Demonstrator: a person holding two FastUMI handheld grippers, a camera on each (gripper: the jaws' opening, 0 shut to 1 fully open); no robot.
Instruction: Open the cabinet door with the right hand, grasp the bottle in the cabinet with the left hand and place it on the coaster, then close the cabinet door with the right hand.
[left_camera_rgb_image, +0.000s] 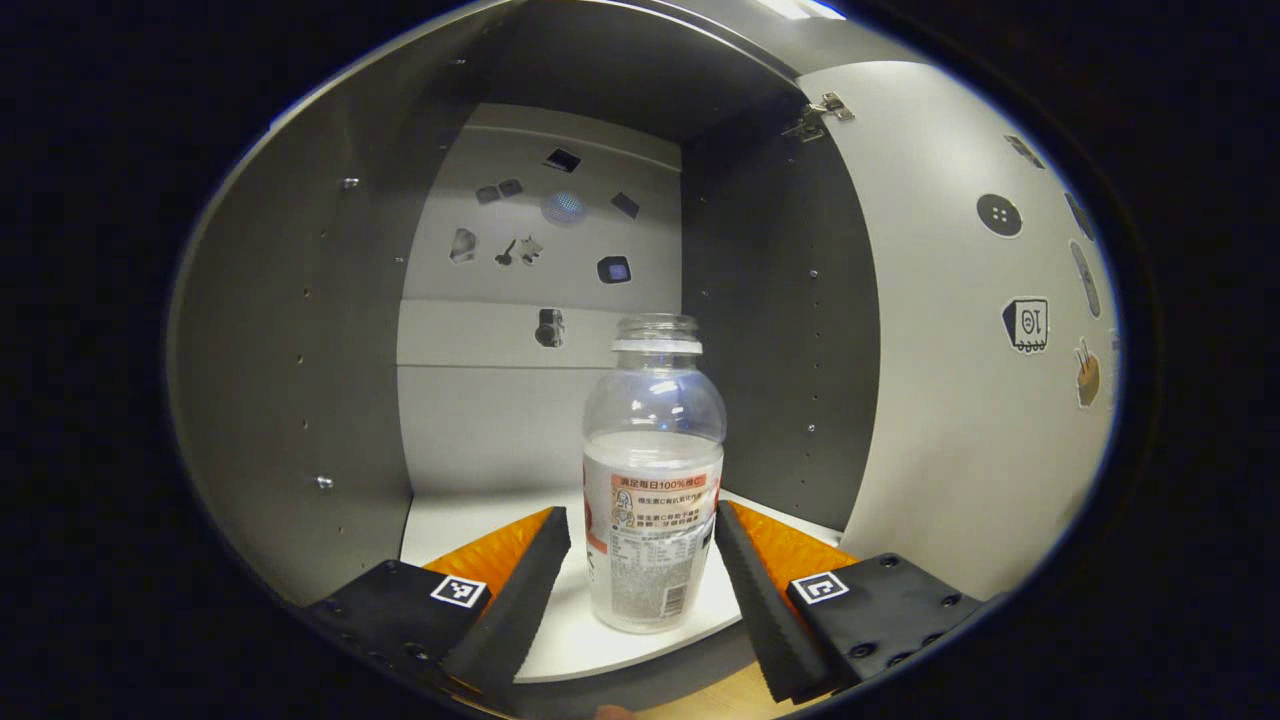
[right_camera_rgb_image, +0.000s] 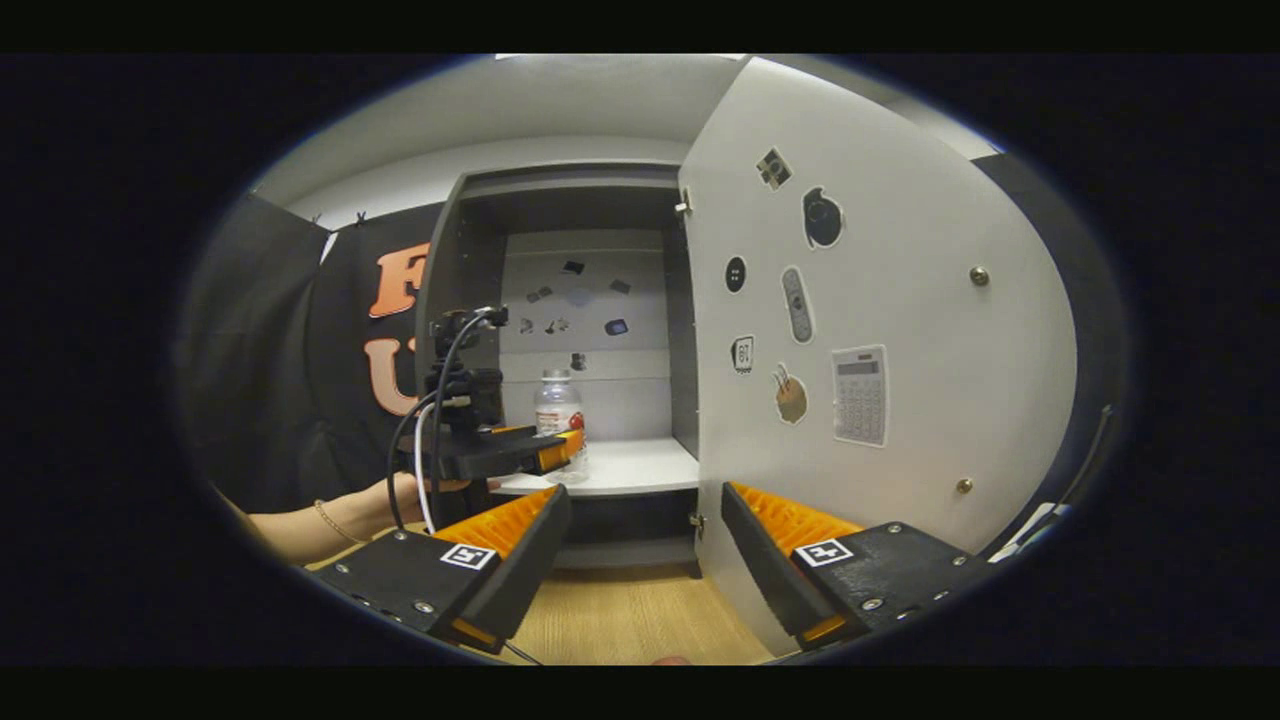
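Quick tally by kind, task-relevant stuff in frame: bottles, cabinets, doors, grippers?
Bottle: 1
Cabinet: 1
Cabinet door, open: 1
Grippers: 2, left gripper and right gripper, both open
Total: 5

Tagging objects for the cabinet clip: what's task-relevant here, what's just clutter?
Task-relevant: bottle on the cabinet shelf; open cabinet door; left gripper, open around the bottle; right gripper, open.

Clutter: stickers on the back panel; calculator sticker on the door.
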